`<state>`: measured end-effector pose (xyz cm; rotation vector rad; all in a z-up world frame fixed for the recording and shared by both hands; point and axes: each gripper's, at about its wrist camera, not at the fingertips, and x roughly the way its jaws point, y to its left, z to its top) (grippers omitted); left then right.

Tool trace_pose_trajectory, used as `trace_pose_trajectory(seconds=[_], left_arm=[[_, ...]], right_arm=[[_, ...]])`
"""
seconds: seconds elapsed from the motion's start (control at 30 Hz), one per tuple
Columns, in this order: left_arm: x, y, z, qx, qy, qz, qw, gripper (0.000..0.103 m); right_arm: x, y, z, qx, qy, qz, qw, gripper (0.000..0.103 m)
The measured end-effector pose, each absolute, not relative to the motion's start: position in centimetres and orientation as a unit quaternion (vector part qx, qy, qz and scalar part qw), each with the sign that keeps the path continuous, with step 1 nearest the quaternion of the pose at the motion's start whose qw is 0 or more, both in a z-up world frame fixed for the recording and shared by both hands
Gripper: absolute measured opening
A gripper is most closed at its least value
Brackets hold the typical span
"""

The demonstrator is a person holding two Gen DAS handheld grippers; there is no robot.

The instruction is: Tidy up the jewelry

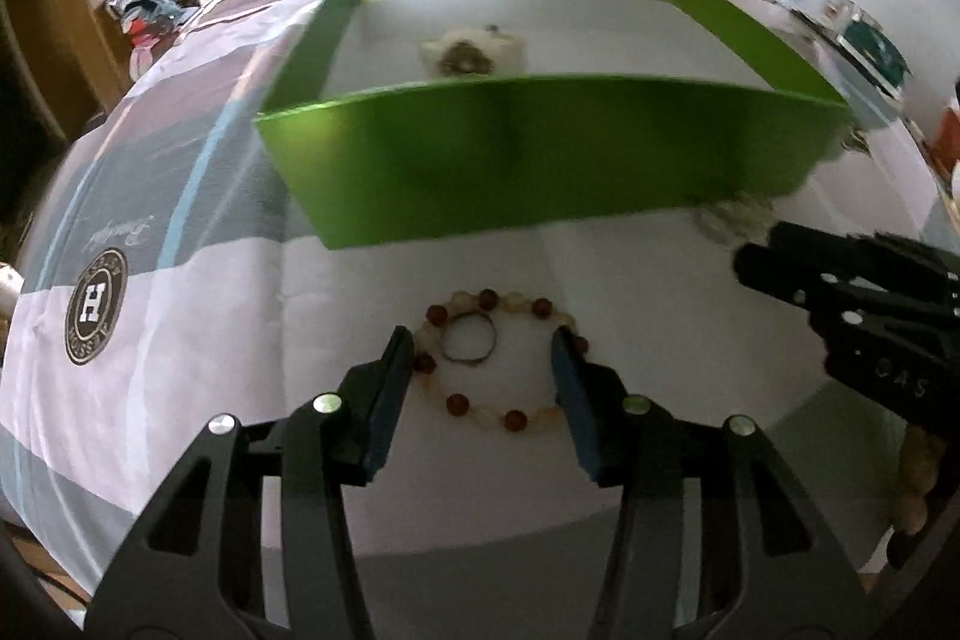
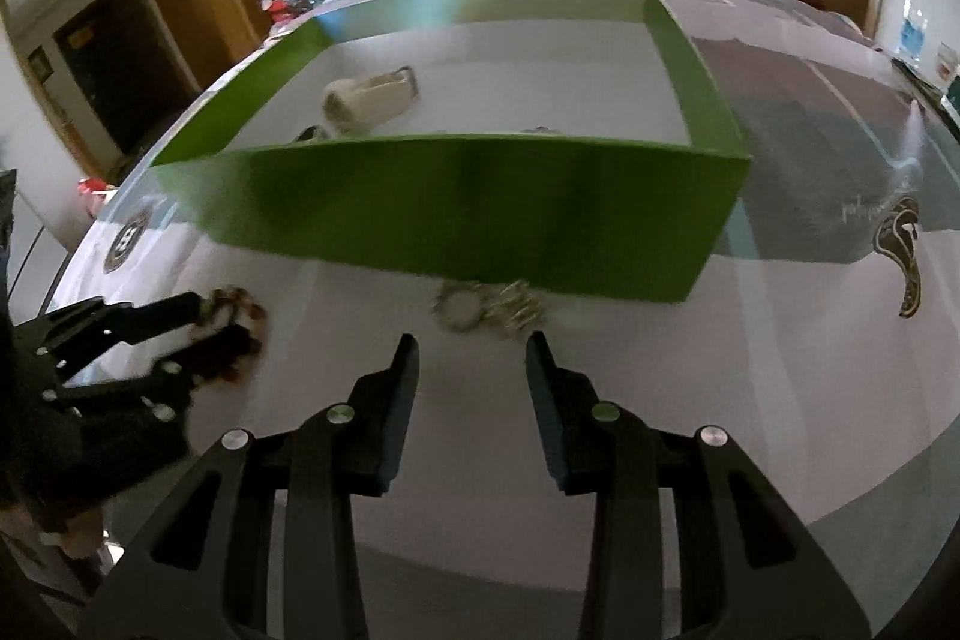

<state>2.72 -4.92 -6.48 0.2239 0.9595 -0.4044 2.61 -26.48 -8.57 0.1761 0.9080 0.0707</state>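
Left gripper (image 1: pixel 483 340): jaws parted about halfway, straddling beaded bracelet (image 1: pixel 498 415) on cloth (image 1: pixel 180 340); pads just beside the beads, contact not discernible, nothing lifted. Small dark ring (image 1: pixel 470 340) lying inside the bracelet loop.

Right gripper (image 2: pixel 472 346): jaws parted narrower, empty, poised just short of pale metal jewelry cluster (image 2: pixel 489 310) beside the near wall of green box (image 2: pixel 480 214).

Inside box: cream-coloured piece (image 2: pixel 369 97).

Box (image 1: pixel 540 160) on table (image 1: pixel 660 340), toward far edge. Bead bracelet (image 1: pixel 498 418) before box, left; ring (image 1: pixel 471 340) inside bracelet loop. Metal jewelry pile (image 2: pixel 486 310) just before box, right of bracelet. Small pieces (image 1: pixel 471 52) in box.
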Motion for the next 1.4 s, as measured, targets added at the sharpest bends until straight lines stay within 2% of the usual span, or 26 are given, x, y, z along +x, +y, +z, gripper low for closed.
trace_pose_trajectory(seconds=[0.23,0.3,0.7,0.9,1.13,1.2,1.23,1.4], left_arm=[[2.1,-5.3,-6.0,0.109,0.452,-0.181,0.867,0.054],[2.4,-5.3,-6.0,0.109,0.452,-0.178,0.867,0.056],[3.5,-3.7,-5.4,0.092,0.452,-0.157,0.874,0.058],[4.3,-2.0,-5.0,0.075,0.452,-0.138,0.878,0.058],[4.3,-1.9,-5.1,0.074,0.455,-0.139,0.877,0.060],[4.2,-2.0,-5.2,0.075,0.455,-0.141,0.876,0.061],[4.1,-2.0,-5.2,0.076,0.455,-0.142,0.876,0.061],[3.8,-1.9,-5.5,0.074,0.463,-0.144,0.872,0.061]], right_arm=[[3.6,-26.8,-7.6,0.084,0.417,0.011,0.905,0.037],[4.3,-26.7,-7.7,0.086,0.415,0.011,0.905,0.040],[3.2,-24.0,-8.3,0.063,0.451,0.107,0.884,0.040],[2.8,-25.9,-7.3,0.064,0.432,0.051,0.898,0.041],[4.0,-23.9,-8.3,0.044,0.442,0.064,0.894,0.040],[4.2,-23.9,-8.8,0.043,0.449,0.059,0.890,0.025],[4.2,-24.0,-8.9,0.046,0.452,0.062,0.889,0.014],[2.7,-25.3,-8.2,0.052,0.443,0.048,0.894,0.014]])
